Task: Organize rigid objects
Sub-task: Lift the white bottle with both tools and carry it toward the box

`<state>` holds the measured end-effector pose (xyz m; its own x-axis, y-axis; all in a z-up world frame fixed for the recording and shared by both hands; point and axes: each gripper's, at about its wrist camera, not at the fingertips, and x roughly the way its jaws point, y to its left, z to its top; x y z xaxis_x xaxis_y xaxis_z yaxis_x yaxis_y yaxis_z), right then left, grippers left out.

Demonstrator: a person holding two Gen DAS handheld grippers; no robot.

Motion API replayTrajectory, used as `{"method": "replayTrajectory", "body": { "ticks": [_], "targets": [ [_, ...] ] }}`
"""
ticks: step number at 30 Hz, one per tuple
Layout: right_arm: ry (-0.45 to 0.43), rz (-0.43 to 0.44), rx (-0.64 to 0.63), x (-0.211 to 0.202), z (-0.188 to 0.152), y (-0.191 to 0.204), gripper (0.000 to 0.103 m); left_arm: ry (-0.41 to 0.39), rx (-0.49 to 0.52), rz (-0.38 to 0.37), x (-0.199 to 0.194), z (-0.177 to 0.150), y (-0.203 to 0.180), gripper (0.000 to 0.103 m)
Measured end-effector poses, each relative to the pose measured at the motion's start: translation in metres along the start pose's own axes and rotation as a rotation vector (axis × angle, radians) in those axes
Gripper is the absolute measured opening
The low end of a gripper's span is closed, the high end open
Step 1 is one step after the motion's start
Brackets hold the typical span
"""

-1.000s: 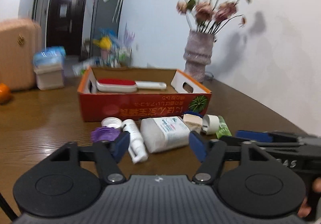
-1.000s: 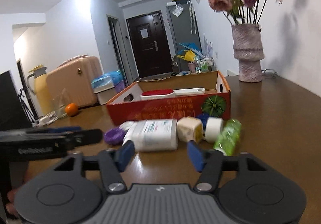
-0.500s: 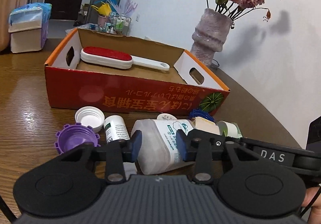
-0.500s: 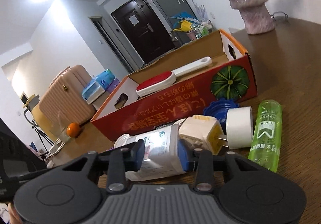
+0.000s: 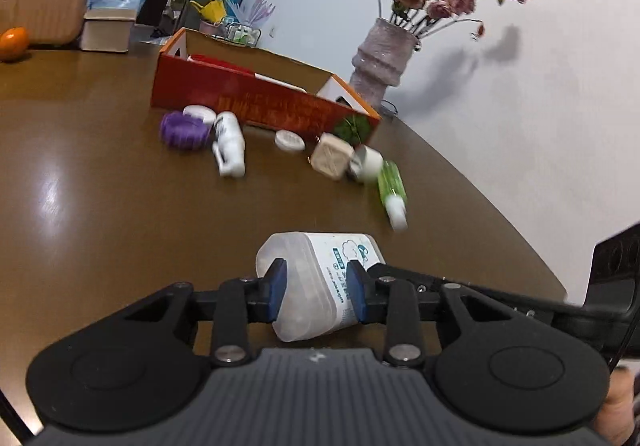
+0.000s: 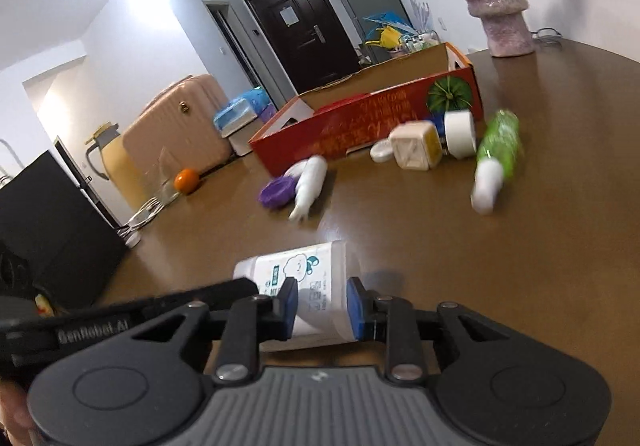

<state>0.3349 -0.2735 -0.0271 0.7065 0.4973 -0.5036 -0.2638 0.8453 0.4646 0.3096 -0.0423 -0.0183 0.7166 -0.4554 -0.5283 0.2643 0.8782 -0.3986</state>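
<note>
A stiff, seemingly light plastic bottle [image 5: 320,278], low at frame centre above the worktop [image 5: 120,214], is clamped across its flat sides by left gripper [image 5: 316,288] and right gripper [image 6: 322,306].

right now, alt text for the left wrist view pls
The left gripper is clamped on a white labelled bottle above a brown table. Beyond lie a green bottle, a purple cap, other small items and a red box.
</note>
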Motion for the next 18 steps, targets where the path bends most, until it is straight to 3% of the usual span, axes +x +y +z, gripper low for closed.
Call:
{"method": "replayTrajectory", "body": {
  "ticks": [7,15,17,18],
  "targets": [
    [0.005,-0.02,-0.051,-0.029,-0.022,0.025,0.027,0.051,-0.056,-0.053,-0.018,-0.014,0.013,0.032],
    [0.008,0.01,0.036,-0.013,-0.019,0.01,0.034,0.039,-0.13,-0.083,0.0,-0.016,0.027,0.05],
    [0.001,0.01,0.05,-0.009,-0.019,0.009,0.035,0.027,-0.152,-0.093,0.001,-0.018,0.031,0.049],
    [0.001,0.007,0.05,-0.009,-0.019,0.009,0.035,0.019,-0.154,-0.095,-0.001,-0.018,0.031,0.044]
  ]
}}
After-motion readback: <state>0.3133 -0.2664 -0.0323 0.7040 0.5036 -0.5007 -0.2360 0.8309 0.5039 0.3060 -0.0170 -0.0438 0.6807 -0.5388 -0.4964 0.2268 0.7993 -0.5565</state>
